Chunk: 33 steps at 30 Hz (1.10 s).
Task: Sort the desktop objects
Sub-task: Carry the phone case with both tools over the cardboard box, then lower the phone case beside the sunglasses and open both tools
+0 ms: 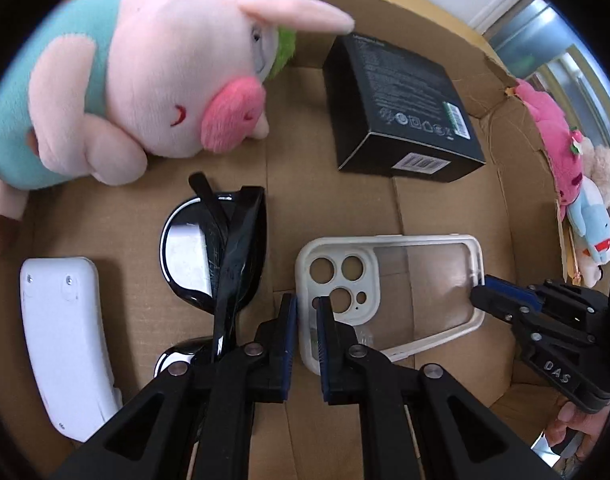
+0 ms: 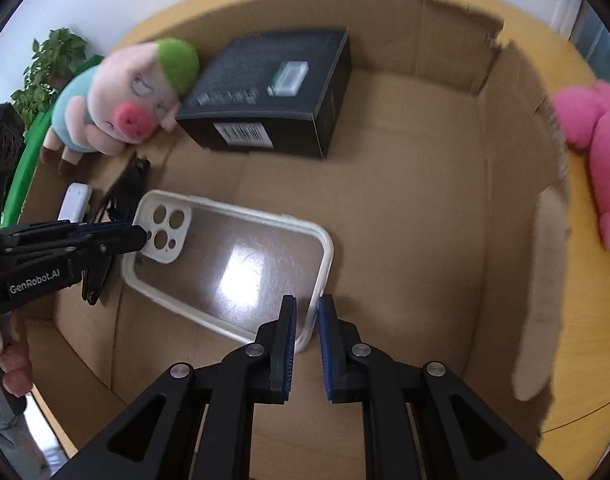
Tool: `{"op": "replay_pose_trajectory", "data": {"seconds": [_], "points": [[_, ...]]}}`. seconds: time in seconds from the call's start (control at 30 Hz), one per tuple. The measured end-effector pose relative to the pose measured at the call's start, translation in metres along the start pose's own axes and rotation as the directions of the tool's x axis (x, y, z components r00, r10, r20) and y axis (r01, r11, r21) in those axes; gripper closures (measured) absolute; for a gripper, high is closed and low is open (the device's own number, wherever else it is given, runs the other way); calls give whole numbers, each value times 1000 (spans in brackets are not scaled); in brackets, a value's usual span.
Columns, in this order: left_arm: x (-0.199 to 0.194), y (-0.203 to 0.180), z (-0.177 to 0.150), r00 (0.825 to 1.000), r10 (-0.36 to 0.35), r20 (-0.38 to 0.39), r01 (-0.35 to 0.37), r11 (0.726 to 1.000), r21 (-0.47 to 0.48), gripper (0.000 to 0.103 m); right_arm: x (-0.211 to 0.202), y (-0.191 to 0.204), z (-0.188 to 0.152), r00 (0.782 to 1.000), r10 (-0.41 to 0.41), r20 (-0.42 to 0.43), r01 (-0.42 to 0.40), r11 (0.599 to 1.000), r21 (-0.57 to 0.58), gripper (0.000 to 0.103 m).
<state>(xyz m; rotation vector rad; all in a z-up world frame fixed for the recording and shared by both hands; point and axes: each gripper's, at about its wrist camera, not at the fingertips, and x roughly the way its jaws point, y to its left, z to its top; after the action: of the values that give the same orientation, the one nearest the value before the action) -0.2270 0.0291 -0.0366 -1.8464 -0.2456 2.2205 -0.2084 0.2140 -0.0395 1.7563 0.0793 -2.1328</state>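
Note:
A clear phone case [image 1: 425,280] with a white rim lies low over the floor of a cardboard box [image 1: 345,208]. My left gripper [image 1: 307,302] is shut on the rim at the camera-hole end. My right gripper [image 1: 479,290] grips the opposite end. In the right wrist view the same case [image 2: 233,264] runs from my right gripper [image 2: 307,304], shut on its near corner, to the left gripper [image 2: 143,236] at the camera holes. Whether the case rests on the cardboard I cannot tell.
Inside the box are a pink pig plush [image 1: 165,80], a black carton [image 1: 401,100], folded black sunglasses [image 1: 217,252] and a white device [image 1: 65,340]. A pink plush toy [image 2: 597,140] lies outside the box's right wall on the yellow table. A potted plant [image 2: 53,64] stands at the far left.

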Motion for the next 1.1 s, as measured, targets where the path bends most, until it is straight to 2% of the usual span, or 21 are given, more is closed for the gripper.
{"op": "replay_pose_trajectory", "data": {"seconds": [0.13,0.2,0.23,0.3,0.33,0.37,0.4,0.43,0.47,0.5,0.57,0.6,0.63,0.73,0.8,0.87,0.93,1.0,1.03,1.07,1.1], "points": [[-5,-8,-7,1000,-18,-11,19,999,31,94,-1,0,-2,1000,-16,3,16,1000,11,87],[-24,-13,-16,998,-28,58,24,998,58,90,-5,0,-7,1000,-21,22,21,1000,17,62],[-39,-17,-22,994,-30,108,21,996,82,90,-13,2,-11,998,-33,54,33,999,14,54],[-75,-25,-42,973,-28,229,-2,991,131,87,-40,8,-23,986,-44,163,45,999,1,32],[-94,-28,-55,954,-29,299,-17,988,152,82,-58,12,-33,972,-43,230,46,999,-8,28],[-119,-32,-75,918,-29,396,-43,984,173,62,-79,16,-46,951,-56,305,61,998,-8,20],[-135,-32,-88,882,-25,471,-67,982,178,33,-97,20,-58,925,-70,373,76,997,-1,11],[-148,-33,-101,837,-13,547,-95,981,169,21,-115,24,-74,890,-76,449,82,997,7,6],[-159,-33,-118,780,6,626,-128,980,151,19,-130,26,-91,848,-75,524,75,997,20,0],[-166,-33,-135,724,20,689,-159,978,138,19,-138,31,-104,809,-72,584,66,997,31,0],[-163,-34,-166,643,59,763,-218,970,109,19,-142,41,-136,741,-64,669,59,998,30,0],[-156,-33,-174,622,89,778,-243,966,84,19,-136,45,-146,719,-73,691,72,997,30,0],[-148,-33,-177,612,109,784,-254,965,64,19,-126,49,-158,702,-85,707,89,996,31,0],[-127,-25,-179,616,137,776,-263,964,38,19,-94,51,-168,707,-103,699,91,994,54,0],[-107,-17,-177,611,217,761,-311,950,-20,19,-83,54,-174,691,-115,714,102,993,61,0],[-101,-10,-185,597,256,760,-337,940,-52,19,-81,56,-183,679,-129,722,122,991,62,0],[-90,-2,-189,581,294,759,-352,931,-91,19,-75,58,-187,685,-149,713,140,988,72,0],[-82,6,-193,607,288,741,-326,940,-98,19,-71,63,-190,657,-176,733,179,981,76,0],[-78,7,-197,607,295,738,-335,937,-100,19,-69,63,-191,651,-173,739,174,982,77,0],[-78,5,-201,579,292,761,-347,933,-94,18,-68,63,-193,639,-179,748,176,981,84,0],[-78,5,-206,570,285,770,-343,935,-92,18,-67,65,-195,627,-187,756,187,979,87,0]]}}
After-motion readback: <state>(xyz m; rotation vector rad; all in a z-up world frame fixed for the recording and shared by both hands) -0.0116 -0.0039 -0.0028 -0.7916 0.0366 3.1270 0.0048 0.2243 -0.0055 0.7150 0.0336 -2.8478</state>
